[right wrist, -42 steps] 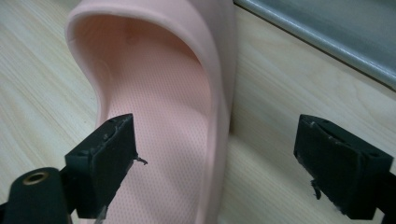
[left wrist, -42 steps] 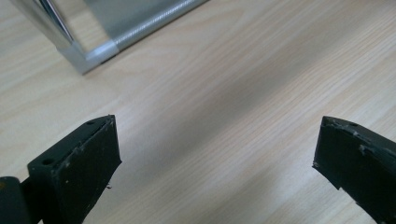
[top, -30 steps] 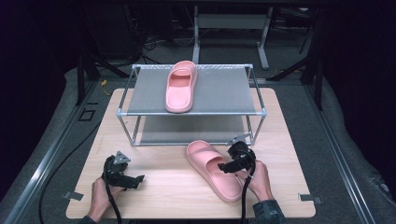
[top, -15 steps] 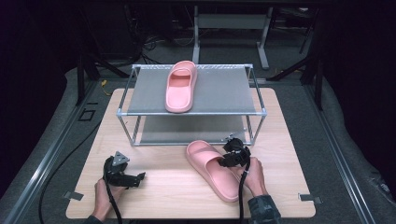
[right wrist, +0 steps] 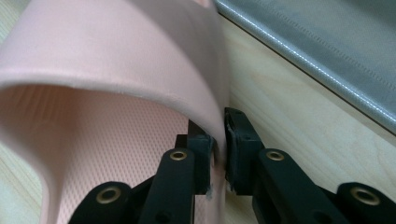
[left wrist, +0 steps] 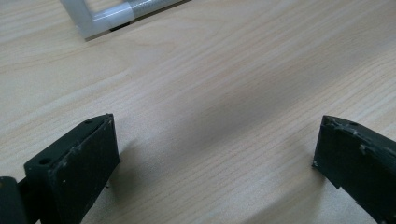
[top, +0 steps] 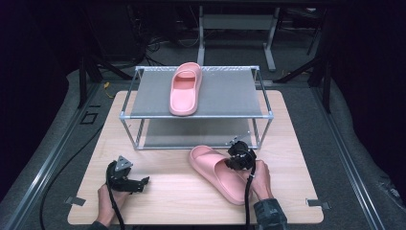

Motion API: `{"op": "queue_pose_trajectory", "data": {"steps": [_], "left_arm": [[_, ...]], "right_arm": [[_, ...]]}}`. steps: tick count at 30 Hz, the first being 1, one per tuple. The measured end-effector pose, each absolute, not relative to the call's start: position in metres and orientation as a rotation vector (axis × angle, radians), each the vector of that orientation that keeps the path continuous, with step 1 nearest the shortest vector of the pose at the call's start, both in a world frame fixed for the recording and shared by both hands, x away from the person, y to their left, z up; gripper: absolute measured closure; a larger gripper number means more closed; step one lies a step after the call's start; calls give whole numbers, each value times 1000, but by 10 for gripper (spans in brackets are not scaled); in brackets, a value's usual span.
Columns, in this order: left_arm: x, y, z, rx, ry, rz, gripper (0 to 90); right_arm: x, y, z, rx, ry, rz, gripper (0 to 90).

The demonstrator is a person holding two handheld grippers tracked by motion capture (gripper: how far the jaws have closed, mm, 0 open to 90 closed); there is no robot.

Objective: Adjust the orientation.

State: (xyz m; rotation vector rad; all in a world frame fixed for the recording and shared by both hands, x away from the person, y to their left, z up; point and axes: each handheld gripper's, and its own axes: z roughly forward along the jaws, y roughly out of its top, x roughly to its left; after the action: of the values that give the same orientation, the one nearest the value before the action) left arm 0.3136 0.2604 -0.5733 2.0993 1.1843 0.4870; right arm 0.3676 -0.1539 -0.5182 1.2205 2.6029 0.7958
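**Right hand-held gripper clamped on slipper strap**

Right hand-held gripper (top: 233, 160) has its jaws pinched on the strap edge of the near pink slipper (top: 218, 172), one jaw inside, one outside. That slipper lies on the tabletop (top: 167, 196), near right, just in front of the shoe rack (top: 225, 96). Second pink slipper (top: 185, 88) sits on the rack's top shelf. Left hand-held gripper (top: 139, 183) is near left, low over bare tabletop, jaws wide apart, gripping nothing
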Motion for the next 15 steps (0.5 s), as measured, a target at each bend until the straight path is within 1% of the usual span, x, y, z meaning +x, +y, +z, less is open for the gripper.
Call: {"op": "queue_pose_trajectory", "data": {"steps": [6,15], "left_arm": [[314,260,-573,2098,1186,488,0],[314,260,-573,2098,1186,488,0]], "right_arm": [[367,-154,-515,1174,2623,783,830],[369,-152,-502,938,2704,776,832]]}}
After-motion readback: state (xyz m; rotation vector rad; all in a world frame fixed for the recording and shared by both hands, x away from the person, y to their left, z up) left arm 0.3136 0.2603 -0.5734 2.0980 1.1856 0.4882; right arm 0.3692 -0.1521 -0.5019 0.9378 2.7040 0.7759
